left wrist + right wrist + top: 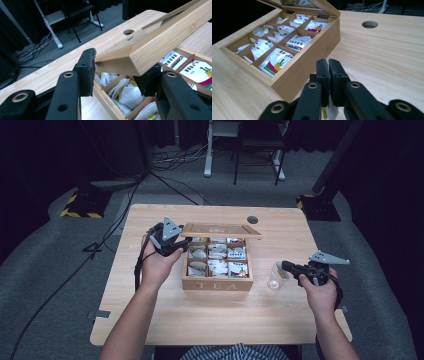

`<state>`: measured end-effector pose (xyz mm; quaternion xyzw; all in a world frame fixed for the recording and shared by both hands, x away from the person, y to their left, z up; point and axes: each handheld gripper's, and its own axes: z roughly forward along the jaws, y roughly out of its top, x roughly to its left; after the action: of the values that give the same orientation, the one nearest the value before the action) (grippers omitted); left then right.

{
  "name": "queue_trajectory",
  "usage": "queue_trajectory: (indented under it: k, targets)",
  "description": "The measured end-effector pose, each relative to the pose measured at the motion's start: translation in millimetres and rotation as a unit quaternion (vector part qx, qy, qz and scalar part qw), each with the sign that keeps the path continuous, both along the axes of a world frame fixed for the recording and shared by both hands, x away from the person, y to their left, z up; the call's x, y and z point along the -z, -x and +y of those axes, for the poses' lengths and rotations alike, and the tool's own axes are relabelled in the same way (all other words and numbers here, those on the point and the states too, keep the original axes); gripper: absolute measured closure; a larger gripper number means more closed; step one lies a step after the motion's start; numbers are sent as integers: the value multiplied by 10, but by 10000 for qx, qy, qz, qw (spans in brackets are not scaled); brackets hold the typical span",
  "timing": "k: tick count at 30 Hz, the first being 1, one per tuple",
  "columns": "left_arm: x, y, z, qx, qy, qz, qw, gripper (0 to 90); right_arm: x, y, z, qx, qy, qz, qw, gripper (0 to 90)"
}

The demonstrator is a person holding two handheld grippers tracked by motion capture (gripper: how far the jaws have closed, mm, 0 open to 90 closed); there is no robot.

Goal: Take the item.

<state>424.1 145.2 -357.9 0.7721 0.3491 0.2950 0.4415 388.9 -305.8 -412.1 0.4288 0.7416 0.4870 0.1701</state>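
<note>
A wooden tea box [217, 284] marked TEA stands mid-table, its compartments holding white and coloured sachets [275, 61]. Its glass-paned lid [220, 231] is raised, tilted back on its hinges. My left gripper [182, 240] grips the lid's left front corner [117, 62], one jaw on each side of the wood. To the right of the box stands a small clear glass [274, 278]. My right gripper [284, 266] hovers at the glass's rim, shut on a white and yellow tea bag [329, 111] that hangs below its jaws [328, 72].
The light wood table [210, 320] has a round cable hole [252, 219] at the back. Bare tabletop lies in front of the box and to its left. Cables, stand bases and chair legs sit on the grey floor beyond the table.
</note>
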Motion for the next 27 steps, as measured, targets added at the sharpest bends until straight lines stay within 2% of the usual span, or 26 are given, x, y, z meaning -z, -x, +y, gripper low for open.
queue_trajectory:
  k: [9,11,14,16,19,21,23,27]
  targets:
    - [4,0,-3,-6,-38,-10,10000,549,-80,21,-61,104,-24,-68,9999,708]
    - [2,-2,-4,-11,-36,-1,10000,548,-94,5,-90,181,82,-93,9998,647]
    - [-3,3,-15,-23,-102,-21,9999,548,-118,-38,-179,413,373,-104,9984,564]
    - [-1,4,-15,-21,-97,-23,9999,548,-120,-68,-263,549,580,-87,9968,544]
    - [9,2,-14,-13,-61,1,10000,545,-97,-95,-387,780,652,0,9948,508]
    - [12,0,-15,-11,-72,0,10000,543,-67,-114,-459,864,667,47,9940,482]
    - [18,-1,-19,-10,-85,4,10000,540,-26,-137,-518,929,786,113,9925,461]
    - [22,0,-22,-11,-97,17,10000,539,66,-175,-619,1019,803,245,9912,438]
